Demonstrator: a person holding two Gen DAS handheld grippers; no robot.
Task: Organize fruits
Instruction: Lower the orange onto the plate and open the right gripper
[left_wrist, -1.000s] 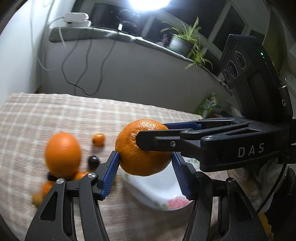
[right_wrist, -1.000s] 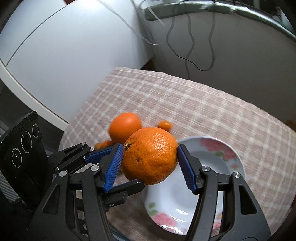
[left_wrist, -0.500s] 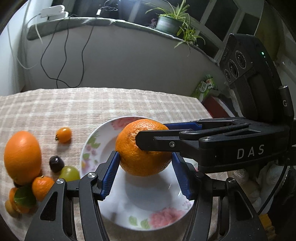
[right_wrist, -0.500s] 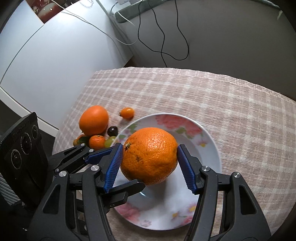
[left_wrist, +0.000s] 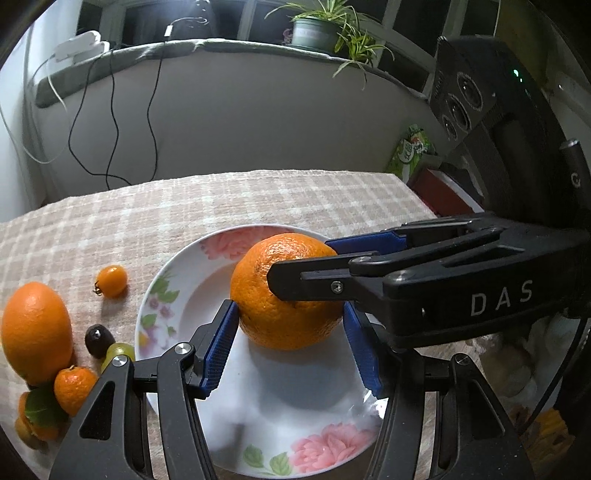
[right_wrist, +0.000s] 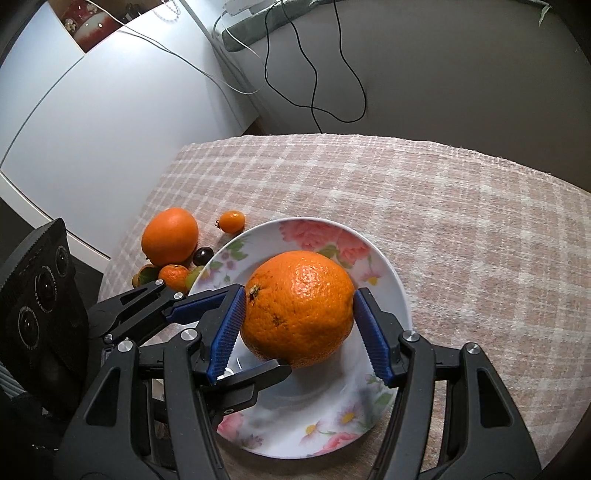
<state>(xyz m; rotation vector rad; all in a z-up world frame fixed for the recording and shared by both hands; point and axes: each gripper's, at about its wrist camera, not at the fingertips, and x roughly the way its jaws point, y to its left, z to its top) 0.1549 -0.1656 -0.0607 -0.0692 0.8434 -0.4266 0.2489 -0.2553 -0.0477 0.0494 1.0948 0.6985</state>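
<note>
A big orange (left_wrist: 284, 295) (right_wrist: 299, 306) is held just above the white flowered plate (left_wrist: 184, 295) (right_wrist: 384, 266). My left gripper (left_wrist: 290, 332) and my right gripper (right_wrist: 299, 325) both press their blue pads on it, crossing each other. The right gripper's fingers (left_wrist: 314, 284) reach across from the right in the left wrist view. A second large orange (left_wrist: 35, 332) (right_wrist: 170, 236), small tangerines (left_wrist: 74, 384) (right_wrist: 173, 277), an orange cherry tomato (left_wrist: 110, 280) (right_wrist: 231, 220), a dark fruit (left_wrist: 96, 338) (right_wrist: 203, 254) and a green grape (left_wrist: 116, 350) lie left of the plate.
The table has a checked pink cloth (right_wrist: 461, 206). A grey wall with hanging cables (left_wrist: 110, 122) stands behind it. A window sill with a potted plant (left_wrist: 314, 33) is above. The table's left edge (right_wrist: 122, 251) is close to the fruit pile.
Both grippers carried the orange from beside the fruit pile to above the plate's middle and lowered it. The plate and the pile now sit nearer and sharper.
</note>
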